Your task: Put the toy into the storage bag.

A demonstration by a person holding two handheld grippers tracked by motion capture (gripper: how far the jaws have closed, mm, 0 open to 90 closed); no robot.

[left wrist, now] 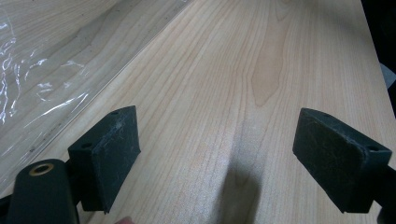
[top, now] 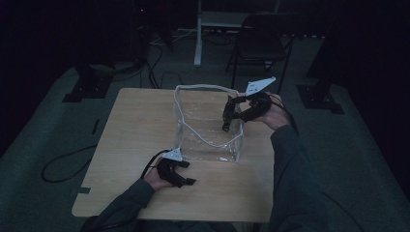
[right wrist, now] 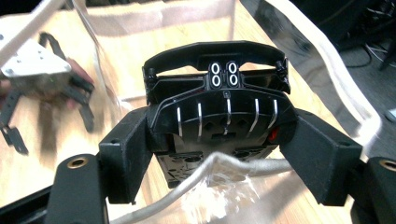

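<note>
I see a black plastic device (right wrist: 217, 116) with white stripes clamped between the pads of my right gripper (top: 227, 115), held at the right rim of the clear plastic bag (top: 208, 123) and partly inside its mouth. The bag stands open at the middle of the wooden table (top: 130, 125), its white-edged rim (right wrist: 219, 163) crossing in front of the device in the right gripper view. My left gripper (top: 186, 175) rests on the near table surface just left of the bag's near corner, jaws spread wide with nothing between them, bare wood below. A folding chair (top: 261, 43) stands beyond the far edge.
</note>
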